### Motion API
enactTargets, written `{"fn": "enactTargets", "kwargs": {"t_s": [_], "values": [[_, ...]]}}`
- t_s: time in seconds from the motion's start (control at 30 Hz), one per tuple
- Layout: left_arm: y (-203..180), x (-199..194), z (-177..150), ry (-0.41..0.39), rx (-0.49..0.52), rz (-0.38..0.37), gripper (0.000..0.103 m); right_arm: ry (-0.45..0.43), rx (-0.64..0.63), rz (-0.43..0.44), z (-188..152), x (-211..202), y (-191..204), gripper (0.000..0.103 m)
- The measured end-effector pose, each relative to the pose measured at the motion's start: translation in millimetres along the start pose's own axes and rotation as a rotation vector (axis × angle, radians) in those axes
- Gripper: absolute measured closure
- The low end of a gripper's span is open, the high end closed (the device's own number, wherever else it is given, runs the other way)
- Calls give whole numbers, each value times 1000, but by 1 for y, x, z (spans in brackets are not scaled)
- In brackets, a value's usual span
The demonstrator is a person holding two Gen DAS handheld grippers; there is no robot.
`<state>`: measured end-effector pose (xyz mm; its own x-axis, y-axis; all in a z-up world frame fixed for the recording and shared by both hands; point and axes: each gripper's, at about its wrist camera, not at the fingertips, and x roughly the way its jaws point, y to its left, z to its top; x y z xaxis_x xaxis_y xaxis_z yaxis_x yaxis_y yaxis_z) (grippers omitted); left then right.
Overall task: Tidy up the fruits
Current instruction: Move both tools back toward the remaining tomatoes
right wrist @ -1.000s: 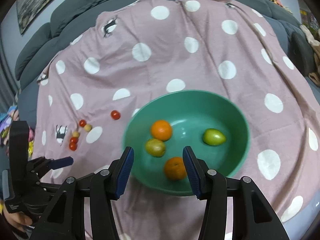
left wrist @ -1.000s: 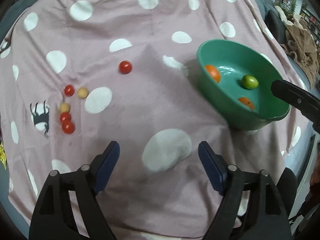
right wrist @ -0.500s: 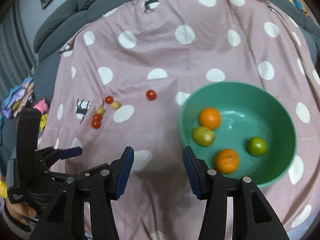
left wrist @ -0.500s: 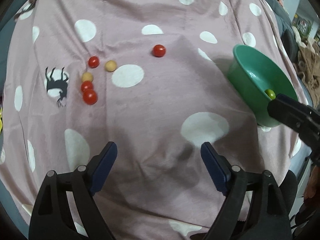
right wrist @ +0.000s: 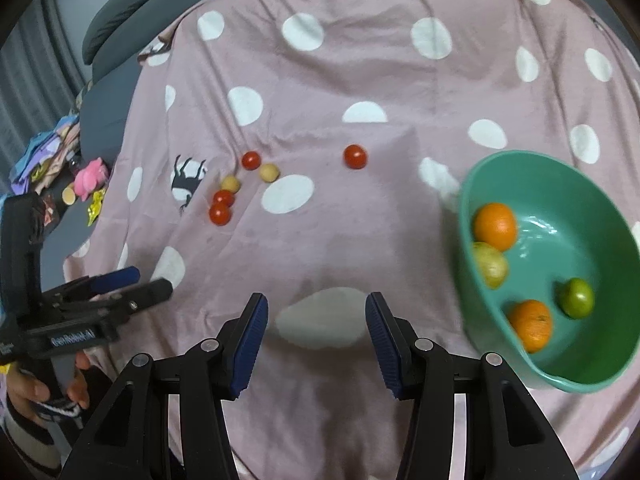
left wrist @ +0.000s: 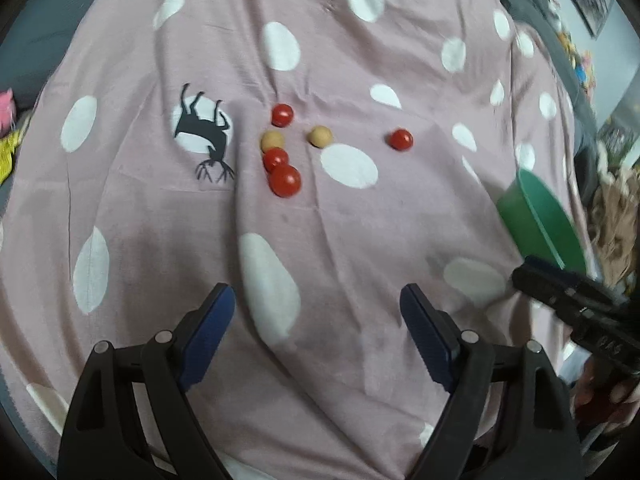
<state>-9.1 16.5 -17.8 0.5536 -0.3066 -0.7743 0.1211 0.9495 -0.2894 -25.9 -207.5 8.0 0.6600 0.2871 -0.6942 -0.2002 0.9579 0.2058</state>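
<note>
Several small red and tan fruits lie on the pink dotted cloth: a cluster (left wrist: 280,152) (right wrist: 228,196) beside a black deer print, and one red fruit (left wrist: 401,139) (right wrist: 355,156) apart to the right. A green bowl (right wrist: 580,184) (left wrist: 536,216) at the right holds two oranges (right wrist: 495,225), a yellow-green fruit (right wrist: 491,264) and a green fruit (right wrist: 576,297). My left gripper (left wrist: 316,320) is open and empty, short of the cluster. My right gripper (right wrist: 316,324) is open and empty, left of the bowl.
The cloth (right wrist: 360,80) covers a grey sofa (right wrist: 132,4). Toys and bright clutter (right wrist: 80,176) lie off the cloth's left edge. A brown fabric heap (left wrist: 616,216) sits beyond the bowl. Each gripper shows in the other's view, the left (right wrist: 120,288) and the right (left wrist: 560,284).
Both grippers have swung left. The small fruits now sit nearer the middle of both views, and the bowl has slid to the right edge. Both grippers stay open.
</note>
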Motion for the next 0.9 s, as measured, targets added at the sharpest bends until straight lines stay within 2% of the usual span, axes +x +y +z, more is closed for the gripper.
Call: {"fn": "enactTargets", "kwargs": {"t_s": [0.07,0.23,0.37,0.57,0.83,0.9], "values": [[8,-1,6,-4,-30,-40,20,18,-7,17,2,8,5,52],[14,7,32,-27,-24,-66,21,27,-39,33,17,24,20,52],[15,26,63,-35,14,-52,28,-1,-61,52,41,34,26,52],[20,54,99,-18,48,-82,30,-18,-39,76,76,60,20,52],[15,92,117,38,117,-72,30,10,-45,100,100,99,14,52],[15,101,122,63,108,-64,31,15,-42,104,103,104,12,52]]}}
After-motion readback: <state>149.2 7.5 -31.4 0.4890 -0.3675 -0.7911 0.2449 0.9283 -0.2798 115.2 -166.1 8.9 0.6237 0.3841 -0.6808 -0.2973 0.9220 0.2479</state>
